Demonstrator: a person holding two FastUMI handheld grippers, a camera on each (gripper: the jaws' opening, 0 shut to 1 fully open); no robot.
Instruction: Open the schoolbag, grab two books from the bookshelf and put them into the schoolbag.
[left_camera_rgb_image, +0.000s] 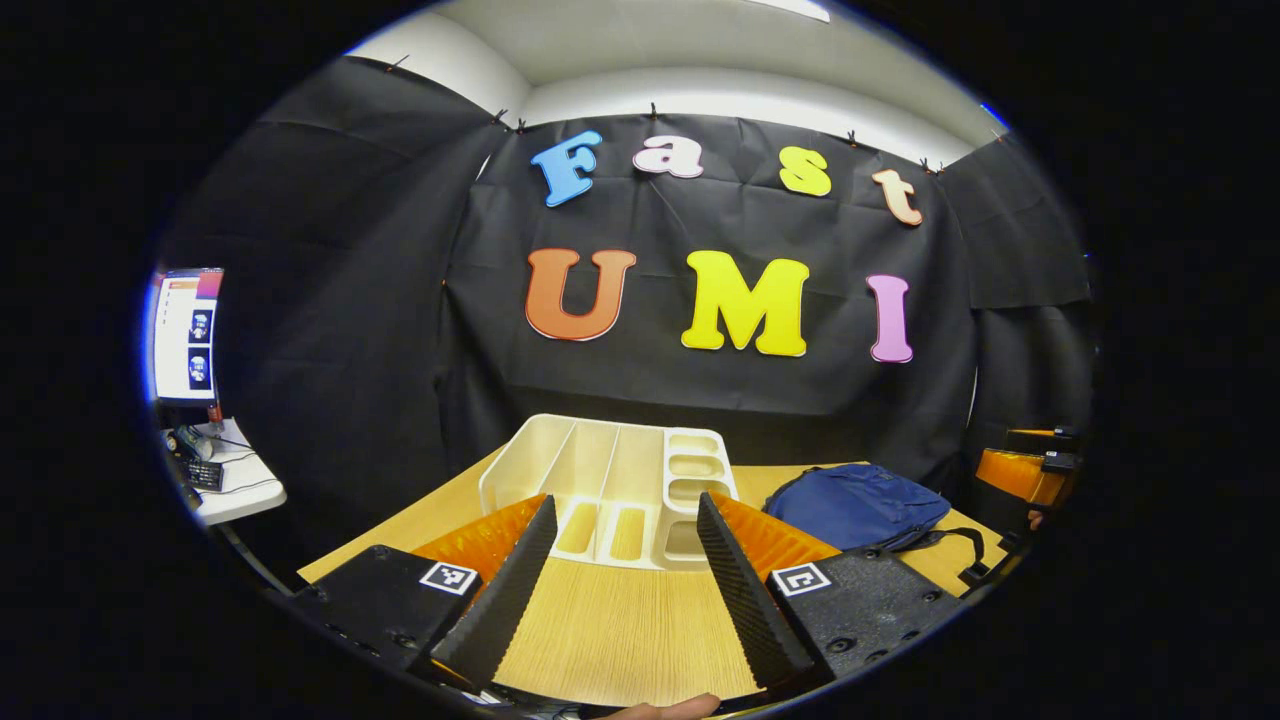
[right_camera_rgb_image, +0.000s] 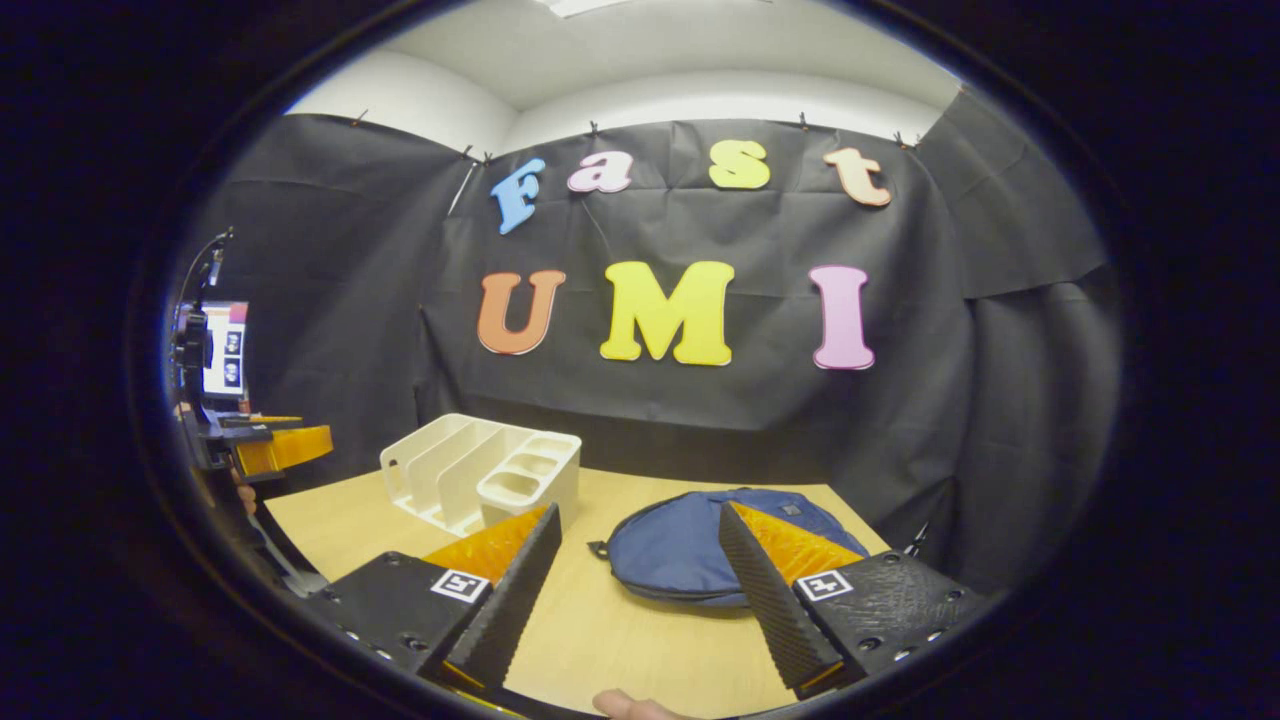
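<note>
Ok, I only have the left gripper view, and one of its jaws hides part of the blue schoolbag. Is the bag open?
Observer: In the right gripper view the whole schoolbag shows. It lies flat on the table and looks closed, with no gap visible.
Operator: And the right gripper, open or shut?
Observer: The right gripper has its jaws wide apart, holding nothing, and points at the schoolbag.
Operator: Any books in the white rack from that side?
Observer: None that I can see. The white rack shows empty slots there too, and a strip of bare table separates it from the schoolbag.
</note>
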